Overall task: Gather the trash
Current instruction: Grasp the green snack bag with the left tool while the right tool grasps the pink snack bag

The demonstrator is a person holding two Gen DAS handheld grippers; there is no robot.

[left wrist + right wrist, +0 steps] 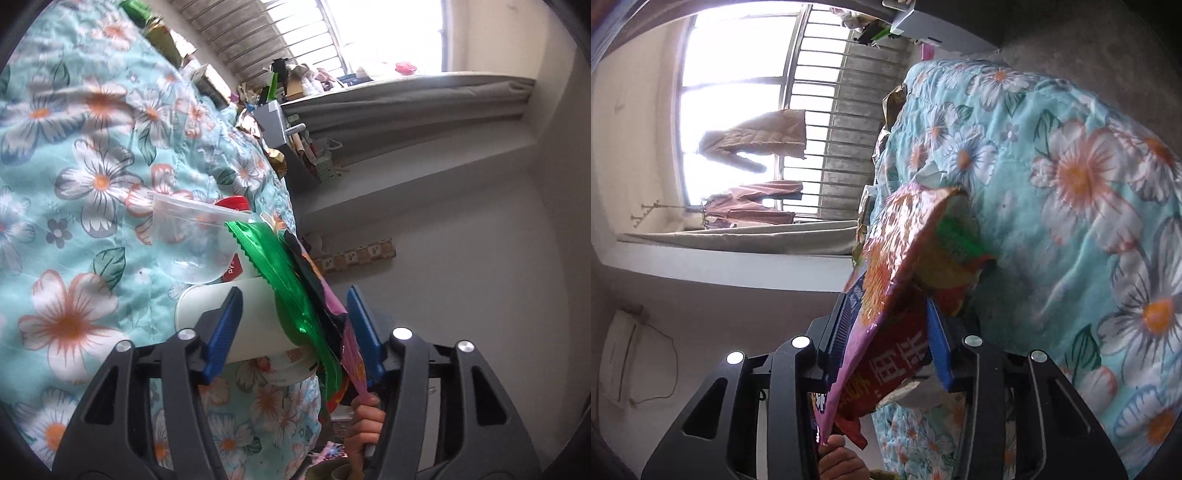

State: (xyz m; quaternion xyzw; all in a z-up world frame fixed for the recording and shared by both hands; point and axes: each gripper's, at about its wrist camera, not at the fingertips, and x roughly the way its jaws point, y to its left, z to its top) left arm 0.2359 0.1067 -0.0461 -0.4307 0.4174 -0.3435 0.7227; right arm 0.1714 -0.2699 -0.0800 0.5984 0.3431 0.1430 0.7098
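Note:
A bundle of trash lies against the floral quilt [74, 166]: a white cup [255, 317], a green wrapper [273, 258], dark wrappers and a pink wrapper [352, 354]. My left gripper [294, 291] is rolled on its side and closed around this bundle, one blue pad on the white cup, the other against the wrappers. A clear plastic cup [184, 236] and a red lid [232, 203] sit just beyond. In the right wrist view my right gripper [886, 299] is shut on a pink-red snack bag [894, 258], with a green-yellow wrapper [956, 236] behind it.
Gold foil wrappers [162, 37] lie along the quilt's edge [890, 99]. A grey box of clutter [271, 122] stands by the windowsill. A person's hand [365, 417] shows below the jaws, and again [838, 461]. Barred window [738, 74] with hanging clothes beyond.

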